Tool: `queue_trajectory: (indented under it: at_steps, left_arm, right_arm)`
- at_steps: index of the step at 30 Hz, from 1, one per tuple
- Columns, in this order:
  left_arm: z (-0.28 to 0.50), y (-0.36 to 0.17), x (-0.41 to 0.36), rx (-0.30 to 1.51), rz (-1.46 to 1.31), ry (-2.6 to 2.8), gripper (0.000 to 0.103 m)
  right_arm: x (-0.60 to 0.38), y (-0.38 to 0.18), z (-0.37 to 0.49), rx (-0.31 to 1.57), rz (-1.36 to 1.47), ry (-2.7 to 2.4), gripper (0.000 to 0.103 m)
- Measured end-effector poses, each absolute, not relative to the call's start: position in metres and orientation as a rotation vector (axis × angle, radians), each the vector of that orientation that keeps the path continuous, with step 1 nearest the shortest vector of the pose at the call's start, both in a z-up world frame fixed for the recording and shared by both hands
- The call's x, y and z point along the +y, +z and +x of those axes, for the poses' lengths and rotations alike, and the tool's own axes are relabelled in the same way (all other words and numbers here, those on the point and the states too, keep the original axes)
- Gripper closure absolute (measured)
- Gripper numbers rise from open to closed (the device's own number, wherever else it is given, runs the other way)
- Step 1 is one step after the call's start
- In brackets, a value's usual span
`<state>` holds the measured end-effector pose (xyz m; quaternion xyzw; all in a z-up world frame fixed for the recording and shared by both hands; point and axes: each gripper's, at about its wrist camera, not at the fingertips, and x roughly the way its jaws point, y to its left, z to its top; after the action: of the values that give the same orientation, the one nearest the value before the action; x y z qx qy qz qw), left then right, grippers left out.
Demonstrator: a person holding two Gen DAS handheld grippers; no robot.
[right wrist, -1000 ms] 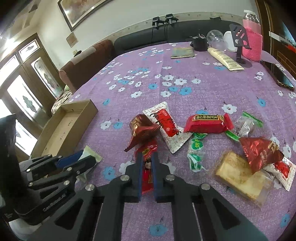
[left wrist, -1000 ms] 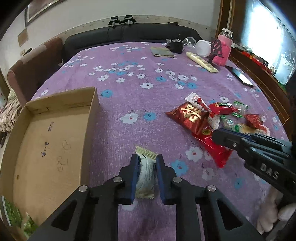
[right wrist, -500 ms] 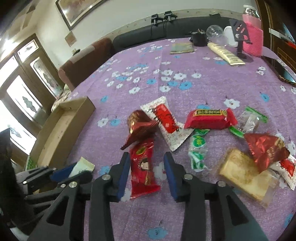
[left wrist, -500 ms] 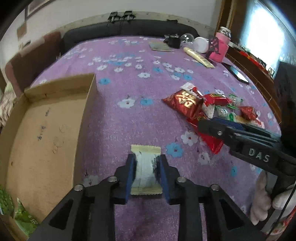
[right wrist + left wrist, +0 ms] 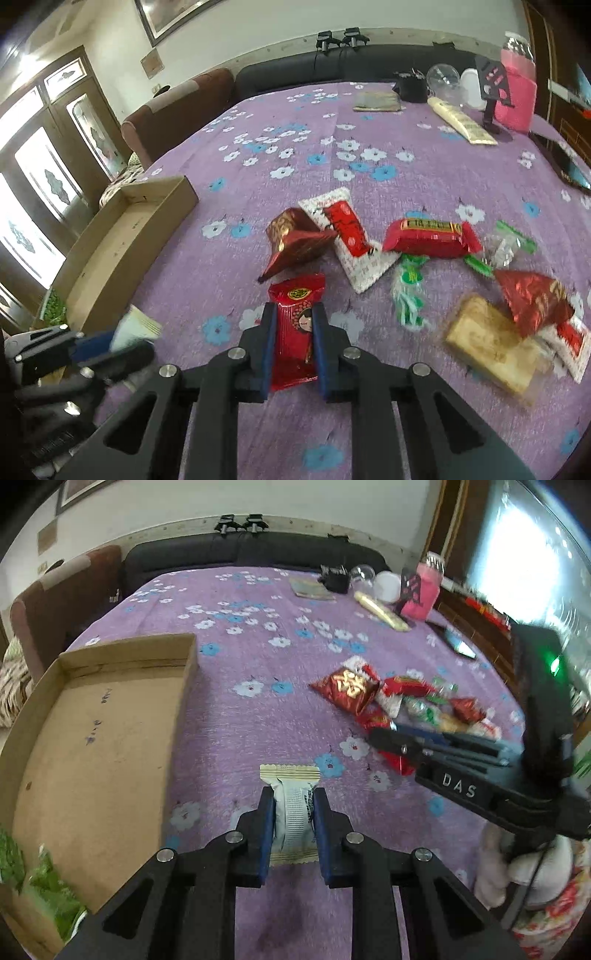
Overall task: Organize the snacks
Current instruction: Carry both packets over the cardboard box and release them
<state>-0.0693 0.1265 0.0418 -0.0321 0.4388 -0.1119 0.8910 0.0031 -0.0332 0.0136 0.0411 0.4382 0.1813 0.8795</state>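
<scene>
We've got the white packet [image 5: 293, 812] clamped in L gripper [image 5: 293, 825]; cardboard box [image 5: 184, 686] lies to its left, nearer than R gripper [image 5: 294, 345], whose jaws are closing on the red packet [image 5: 295, 328].

Bare cloth [image 5: 236, 716] btwn box [image 5: 184, 686], snack pile [image 5: 399, 701]

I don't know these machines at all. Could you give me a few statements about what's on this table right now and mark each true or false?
1. The left gripper holds a white and beige snack packet. True.
2. The cardboard box is packed full of red packets. False: its floor is mostly bare, with green packets at the near end.
3. A red packet with a cartoon face sits between the right gripper's fingers. True.
4. The tablecloth is plain green. False: it is purple with flowers.
</scene>
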Motion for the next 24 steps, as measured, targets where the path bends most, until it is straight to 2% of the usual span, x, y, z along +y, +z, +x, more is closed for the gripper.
queue_trajectory:
  at_steps: [10,16,24]
  left_arm:
    - [-0.1,0.081,0.205,0.788,-0.21,-0.158,0.083]
    - [-0.104,0.089,0.266,0.751,-0.245,-0.047,0.083]
    - [-0.09,0.082,0.316,0.777,-0.229,0.031,0.083]
  right_arm:
    - [-0.023,0.05,-0.036,0.894,0.113,0.425,0.086]
    - [0.038,0.08,-0.043,0.872,0.037,0.539,0.086]
    - [0.134,0.083,-0.037,0.89,-0.053,0.65,0.085]
